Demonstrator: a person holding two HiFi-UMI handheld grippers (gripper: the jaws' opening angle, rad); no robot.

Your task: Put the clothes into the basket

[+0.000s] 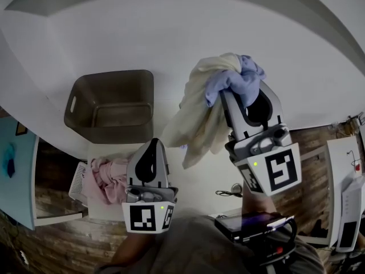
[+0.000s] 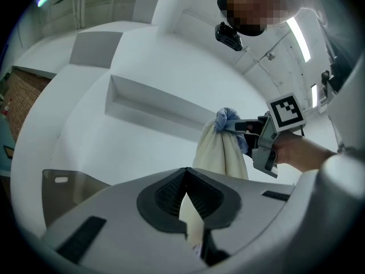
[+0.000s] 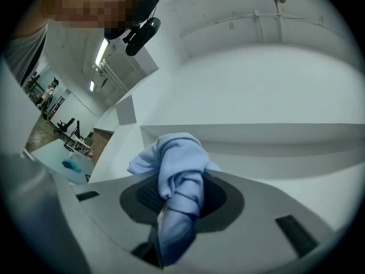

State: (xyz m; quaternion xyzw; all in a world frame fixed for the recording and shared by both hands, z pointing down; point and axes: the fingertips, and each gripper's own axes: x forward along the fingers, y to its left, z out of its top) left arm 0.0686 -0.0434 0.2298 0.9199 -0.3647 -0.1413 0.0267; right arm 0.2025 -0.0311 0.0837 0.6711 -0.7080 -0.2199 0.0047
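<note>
In the head view the left gripper [image 1: 153, 145] covers the near side of the pink clothes [image 1: 105, 178]. A white slotted thing [image 1: 77, 182] beside them is mostly hidden. The right gripper [image 1: 228, 91] has its tips buried in the blue cloth [image 1: 242, 76] and the cream cloth [image 1: 197, 119]. The right gripper view shows only the blue cloth; the cream one lies out of sight. In the left gripper view that gripper's body cuts off the basket [image 2: 68, 196], leaving one corner, and hides the cream cloth's lower end.

We see our right tool [image 1: 236, 93] gripping blue and cream clothes [image 1: 199, 116] aloft beside the brown basket [image 1: 112, 76]; our left tool [image 1: 153, 145] is near pink clothes [image 1: 106, 177].
</note>
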